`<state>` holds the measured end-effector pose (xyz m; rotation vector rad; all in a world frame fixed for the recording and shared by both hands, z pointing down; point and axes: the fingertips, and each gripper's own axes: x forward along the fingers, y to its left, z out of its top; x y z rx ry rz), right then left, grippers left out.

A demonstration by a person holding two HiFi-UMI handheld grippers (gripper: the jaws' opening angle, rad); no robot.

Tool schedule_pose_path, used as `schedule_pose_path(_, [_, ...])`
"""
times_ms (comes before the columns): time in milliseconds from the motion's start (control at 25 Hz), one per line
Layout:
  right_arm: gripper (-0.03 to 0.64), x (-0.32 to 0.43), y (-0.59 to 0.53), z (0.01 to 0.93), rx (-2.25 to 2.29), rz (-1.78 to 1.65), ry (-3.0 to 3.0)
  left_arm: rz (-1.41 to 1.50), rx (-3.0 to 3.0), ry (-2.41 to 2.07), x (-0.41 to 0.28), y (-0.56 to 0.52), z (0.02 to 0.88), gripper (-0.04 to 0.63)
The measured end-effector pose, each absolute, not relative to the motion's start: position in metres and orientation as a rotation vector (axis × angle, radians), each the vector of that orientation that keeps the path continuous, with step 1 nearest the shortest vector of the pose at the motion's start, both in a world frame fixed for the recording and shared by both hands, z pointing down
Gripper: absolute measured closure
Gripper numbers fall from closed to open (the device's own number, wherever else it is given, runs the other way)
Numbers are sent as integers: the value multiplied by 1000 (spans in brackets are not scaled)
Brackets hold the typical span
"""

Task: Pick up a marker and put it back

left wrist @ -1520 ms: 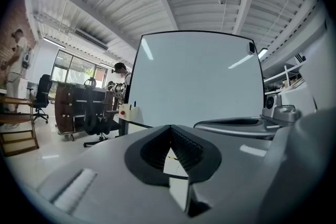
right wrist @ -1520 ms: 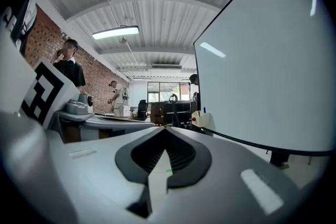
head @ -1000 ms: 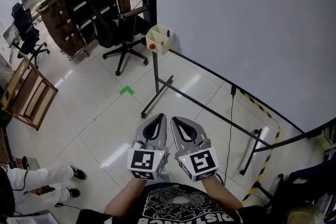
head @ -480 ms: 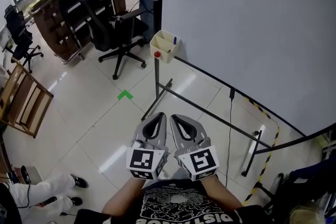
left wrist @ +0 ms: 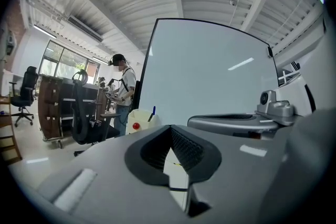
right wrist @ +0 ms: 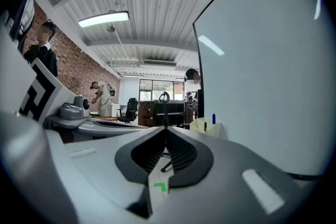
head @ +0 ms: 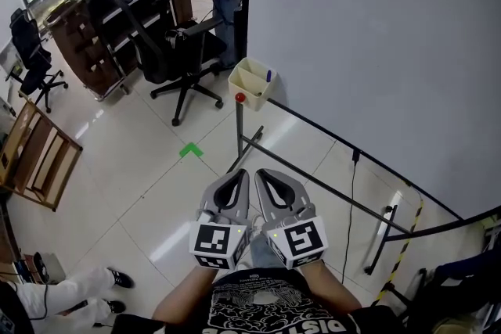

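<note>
head view: above, steeply down | both gripper views: low, level, forward | shared: far cream plastic bin (head: 252, 82)

White tiled floor (head: 117, 168), whiteboard (head: 376, 27), black office chair (head: 188, 43), seemingly brick wall (right wrist: 68, 68)

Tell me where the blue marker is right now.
Head view, upper centre: the marker stands in the cream holder at the whiteboard's lower left corner, right of the black chair.
</note>
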<state>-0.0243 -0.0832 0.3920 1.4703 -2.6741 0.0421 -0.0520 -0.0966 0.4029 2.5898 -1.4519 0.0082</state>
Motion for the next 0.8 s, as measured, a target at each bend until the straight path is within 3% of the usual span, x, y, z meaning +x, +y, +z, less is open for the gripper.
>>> schedule_pose_path(800, [606,-1,-226,395,1432,34,-2668,16,2541,-1498,-34,-231,401,591])
